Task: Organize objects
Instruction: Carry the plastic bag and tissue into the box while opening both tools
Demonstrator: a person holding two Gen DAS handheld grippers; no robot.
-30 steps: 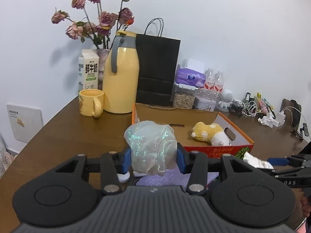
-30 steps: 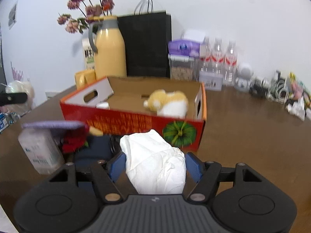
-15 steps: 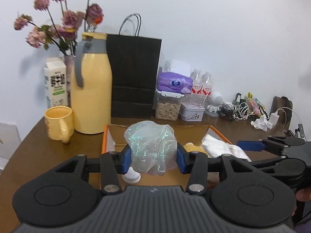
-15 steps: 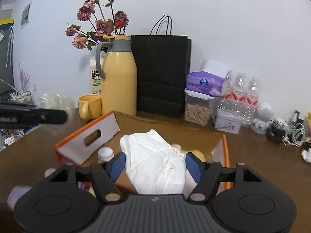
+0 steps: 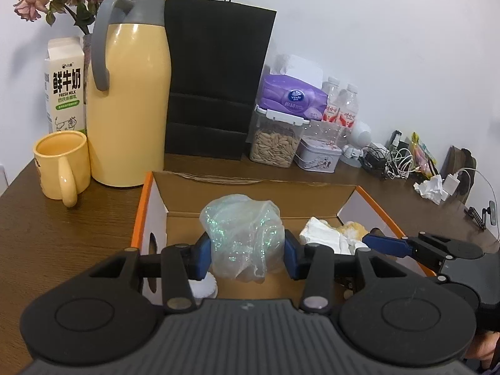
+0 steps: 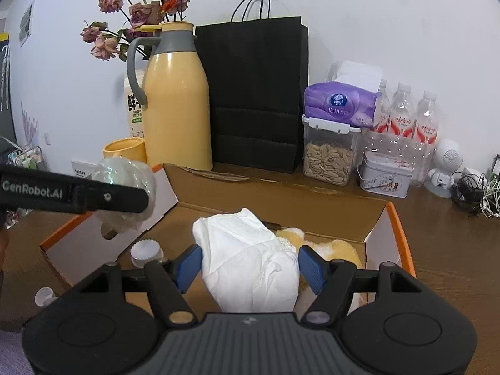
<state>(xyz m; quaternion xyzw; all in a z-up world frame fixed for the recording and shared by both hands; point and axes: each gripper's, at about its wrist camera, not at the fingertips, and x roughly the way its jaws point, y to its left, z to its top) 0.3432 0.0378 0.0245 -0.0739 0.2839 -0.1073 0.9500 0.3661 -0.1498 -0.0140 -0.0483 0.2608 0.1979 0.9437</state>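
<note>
Your left gripper (image 5: 248,254) is clamping a crumpled clear plastic bag (image 5: 243,237) between its blue pads, low in the middle of the left wrist view, and you're holding it over the open cardboard box (image 5: 250,187). Your right gripper (image 6: 250,265) is squeezing a wad of white cloth (image 6: 250,262) the same way, at lower centre of the right wrist view, also above the box. Inside the box, a yellow plush toy (image 6: 334,248) is lying just right of the cloth, and a white bottle cap (image 6: 145,250) is sitting at lower left. Behind the box, toward the upper left, a yellow thermos jug (image 6: 176,106) is standing beside a yellow mug (image 5: 61,162) and a milk carton (image 5: 65,84). A black paper bag (image 6: 256,93) is standing at upper centre.
</note>
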